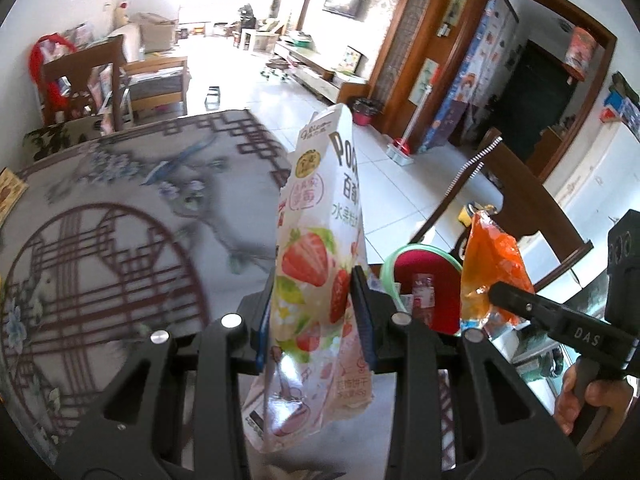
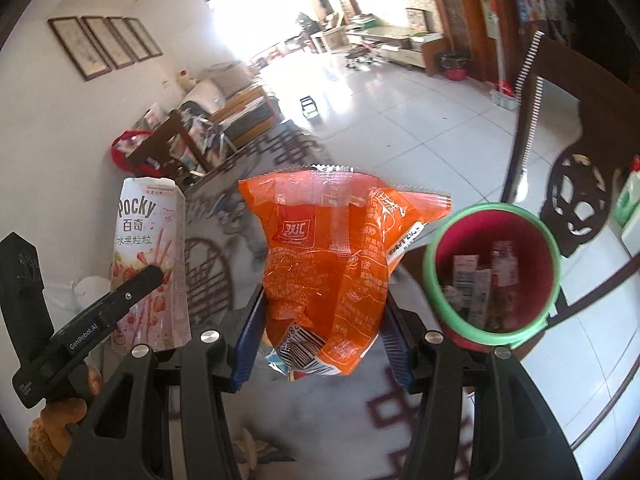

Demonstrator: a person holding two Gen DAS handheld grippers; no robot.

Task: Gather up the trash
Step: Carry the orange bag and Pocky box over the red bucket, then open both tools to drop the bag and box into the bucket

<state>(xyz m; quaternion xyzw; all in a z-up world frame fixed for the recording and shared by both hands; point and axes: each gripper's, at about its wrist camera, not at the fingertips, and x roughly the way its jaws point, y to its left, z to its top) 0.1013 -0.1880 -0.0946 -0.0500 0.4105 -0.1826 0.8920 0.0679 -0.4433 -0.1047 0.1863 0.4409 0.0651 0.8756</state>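
Left hand-held gripper point(image 1: 316, 312): clenched on a Pocky strawberry box point(image 1: 320, 256), blue pads pressing both of its sides; the box stands upright, lifted clear of the bench point(image 1: 120, 220).
Right hand-held gripper point(image 2: 320, 320): clenched on an orange snack wrapper point(image 2: 328, 264), crumpled between the pads, serrated top edge upward, barcode at the bottom.
Wrapper seen from the left wrist: hanging just right of the Pocky box, in front of the bin.
Pocky box seen from the right wrist: to the left of the wrapper, apart from it.
Trash bin point(image 2: 492, 276): red with a green rim, just right of the wrapper and lower; some packets and a small bottle lie inside.
Bench: patterned cloth with brown lattice and flowers, beneath both grippers.
Surroundings: white tiled floor point(image 1: 400, 184), dark wooden chair point(image 2: 560, 128) behind the bin.
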